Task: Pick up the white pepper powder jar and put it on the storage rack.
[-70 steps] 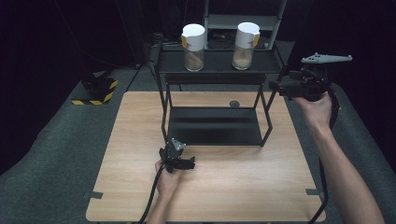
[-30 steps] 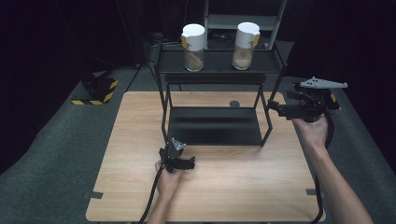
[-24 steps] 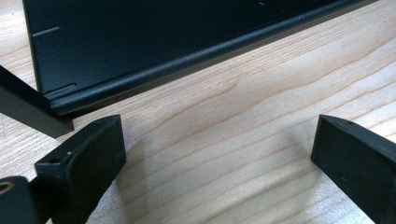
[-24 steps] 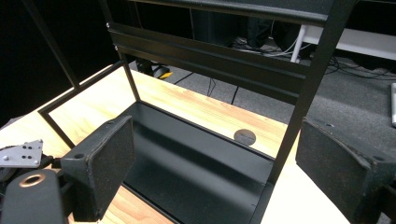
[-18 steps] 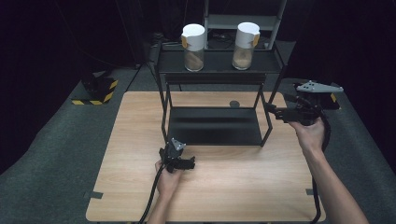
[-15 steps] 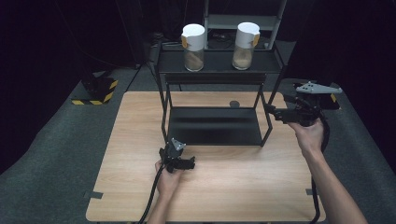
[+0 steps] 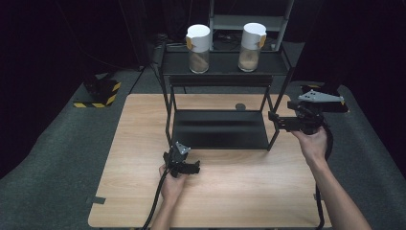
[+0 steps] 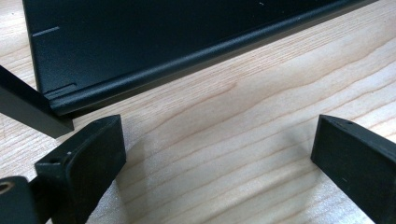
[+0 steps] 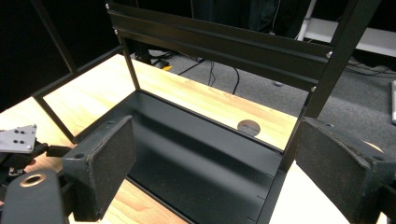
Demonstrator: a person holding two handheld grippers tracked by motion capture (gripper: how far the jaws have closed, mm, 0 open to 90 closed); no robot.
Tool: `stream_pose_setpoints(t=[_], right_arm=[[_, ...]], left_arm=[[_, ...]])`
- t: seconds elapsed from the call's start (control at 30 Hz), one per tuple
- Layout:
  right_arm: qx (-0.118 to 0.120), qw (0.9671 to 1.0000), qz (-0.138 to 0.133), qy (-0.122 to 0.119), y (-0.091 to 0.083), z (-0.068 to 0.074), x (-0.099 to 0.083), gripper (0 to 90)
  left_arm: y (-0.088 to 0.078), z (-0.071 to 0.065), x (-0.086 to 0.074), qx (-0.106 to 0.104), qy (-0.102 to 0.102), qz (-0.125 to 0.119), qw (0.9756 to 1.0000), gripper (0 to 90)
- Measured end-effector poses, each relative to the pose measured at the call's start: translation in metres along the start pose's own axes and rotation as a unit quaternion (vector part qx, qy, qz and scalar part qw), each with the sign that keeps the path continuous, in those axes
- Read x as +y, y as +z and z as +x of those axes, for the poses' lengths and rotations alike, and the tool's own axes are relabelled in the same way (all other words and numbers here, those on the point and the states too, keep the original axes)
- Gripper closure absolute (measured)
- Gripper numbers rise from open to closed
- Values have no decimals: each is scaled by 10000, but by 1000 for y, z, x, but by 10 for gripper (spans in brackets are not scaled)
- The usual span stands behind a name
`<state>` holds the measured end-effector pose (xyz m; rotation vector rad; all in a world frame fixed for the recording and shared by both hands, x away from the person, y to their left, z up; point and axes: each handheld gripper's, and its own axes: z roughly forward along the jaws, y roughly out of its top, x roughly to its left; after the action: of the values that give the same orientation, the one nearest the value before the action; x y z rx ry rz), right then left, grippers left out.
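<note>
A black two-tier rack (image 7: 225, 81) stands on the wooden table (image 7: 239, 191). Two white-lidded jars (image 7: 198, 42) (image 7: 252, 40) stand on its top shelf. My left gripper (image 7: 189, 166) lies on the table by the rack's front left post; its jaws (image 8: 217, 140) are open over bare wood, just short of the lower shelf's front edge (image 8: 187, 60). My right gripper (image 7: 277, 120) hovers at the rack's right side, pointing left. It is open (image 9: 219, 154) with nothing between the pads, facing the lower shelf (image 9: 196, 154).
A round hole (image 7: 240, 106) sits in the tabletop behind the rack. Grey carpet surrounds the table, with a black-and-yellow striped object (image 7: 98, 93) on the floor at left. A white shelf unit (image 7: 249, 21) stands behind the rack. The left gripper's plate (image 9: 18, 139) shows at the right gripper view's left edge.
My right gripper has come down and shifted a little left, closer to the rack's right side. The left gripper and the jars have not moved.
</note>
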<state>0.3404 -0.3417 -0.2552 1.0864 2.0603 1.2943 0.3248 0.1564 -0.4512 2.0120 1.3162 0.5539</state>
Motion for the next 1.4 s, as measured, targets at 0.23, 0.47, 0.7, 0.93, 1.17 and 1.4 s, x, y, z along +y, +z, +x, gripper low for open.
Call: stream_pose_setpoints(t=[0.23,0.47,0.7,0.93,1.17,1.4], right_arm=[[6,10000,30,-15,3,2,-6,115],[12,10000,83,-13,8,4,-13,115],[33,9999,120,34,13,4,-22,116],[30,9999,153,52,17,5,-29,116],[24,9998,167,103,20,6,-36,117],[-3,9997,208,101,24,8,-41,117]], left_arm=[[0,0,0,-1,-1,-1,10000,31],[0,0,0,1,0,3,10000,31],[0,0,0,0,2,7,10000,31],[0,0,0,0,3,2,10000,31],[0,0,0,0,4,3,10000,31],[0,0,0,2,6,8,10000,31]])
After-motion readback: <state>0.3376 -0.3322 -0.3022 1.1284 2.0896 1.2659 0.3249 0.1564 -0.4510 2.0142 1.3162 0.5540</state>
